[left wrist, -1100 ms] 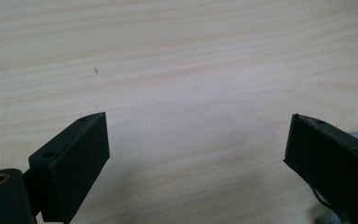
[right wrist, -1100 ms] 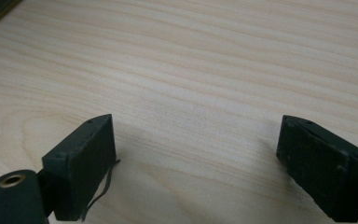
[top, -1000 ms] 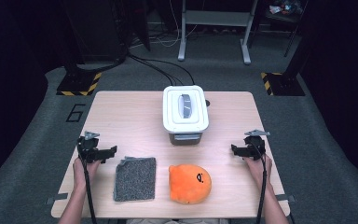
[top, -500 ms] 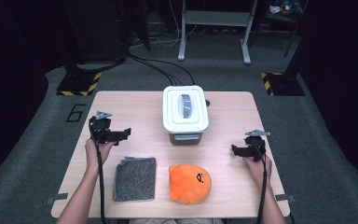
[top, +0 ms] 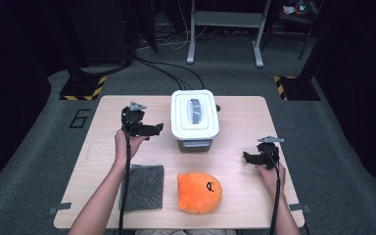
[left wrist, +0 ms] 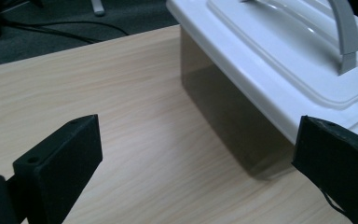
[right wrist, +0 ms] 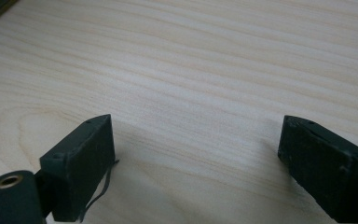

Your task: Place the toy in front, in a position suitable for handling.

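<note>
A white-lidded box [top: 194, 119] with a grey handle [top: 195, 110] stands at the middle back of the wooden table [top: 245, 117]. My left gripper [top: 157, 129] is raised just left of the box, jaws open and pointing at its side. From the left gripper view the box [left wrist: 270, 70] fills the upper right, and my left gripper [left wrist: 198, 163] has nothing between its jaws. My right gripper [top: 246, 157] rests low over the table's right side, open and empty; in its own view my right gripper [right wrist: 196, 163] looks down on bare wood. An orange plush toy [top: 199, 192] lies at the front middle.
A dark grey cloth pad [top: 142, 187] lies at the front left, beside the plush toy. Cables [top: 166, 71] run across the floor behind the table. Yellow-black striped stand bases [top: 83, 88] sit on the floor at the back left and back right.
My left gripper has risen and travelled from the table's left edge toward the white box. The right gripper has stayed where it was.
</note>
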Available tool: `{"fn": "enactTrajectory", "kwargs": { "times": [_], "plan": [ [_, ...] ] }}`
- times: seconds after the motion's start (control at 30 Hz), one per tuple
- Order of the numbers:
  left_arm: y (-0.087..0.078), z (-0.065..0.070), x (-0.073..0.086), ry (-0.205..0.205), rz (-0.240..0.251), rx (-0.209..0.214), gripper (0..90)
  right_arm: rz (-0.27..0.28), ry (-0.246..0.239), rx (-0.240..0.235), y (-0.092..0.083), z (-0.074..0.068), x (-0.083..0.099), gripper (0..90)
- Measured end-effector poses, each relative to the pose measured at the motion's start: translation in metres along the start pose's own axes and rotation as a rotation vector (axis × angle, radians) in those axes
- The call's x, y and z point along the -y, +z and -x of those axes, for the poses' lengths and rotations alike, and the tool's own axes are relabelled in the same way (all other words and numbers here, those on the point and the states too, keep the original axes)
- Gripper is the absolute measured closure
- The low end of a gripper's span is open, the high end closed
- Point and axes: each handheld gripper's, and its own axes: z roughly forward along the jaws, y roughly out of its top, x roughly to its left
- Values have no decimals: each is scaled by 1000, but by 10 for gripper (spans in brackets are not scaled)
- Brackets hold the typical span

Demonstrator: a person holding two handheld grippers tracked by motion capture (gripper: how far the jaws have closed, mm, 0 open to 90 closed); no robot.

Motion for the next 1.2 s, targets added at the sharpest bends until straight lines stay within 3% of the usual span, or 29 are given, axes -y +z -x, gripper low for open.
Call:
{"fn": "enactTrajectory", "kwargs": {
  "times": [0.27,0.4,0.5,0.6,0.67,0.73,0.87,1.2],
  "plan": [
    [24,27,-20,60,-28,45,35,0,2,0,0,0,0,98],
    [37,44,-29,74,-20,61,57,0,2,0,0,0,0,98],
    [43,51,-31,62,-26,76,73,1,1,0,0,0,0,98],
    [49,59,-36,72,-19,83,89,1,0,1,0,0,0,98],
    [54,65,-41,101,-24,78,114,1,0,1,0,0,0,98],
    [59,71,-44,96,-20,81,128,1,0,1,0,0,0,99],
    [66,78,-50,121,-35,78,144,1,1,1,0,0,0,98],
    [81,85,-57,130,-50,71,213,1,1,1,0,0,0,98]
  ]
}}
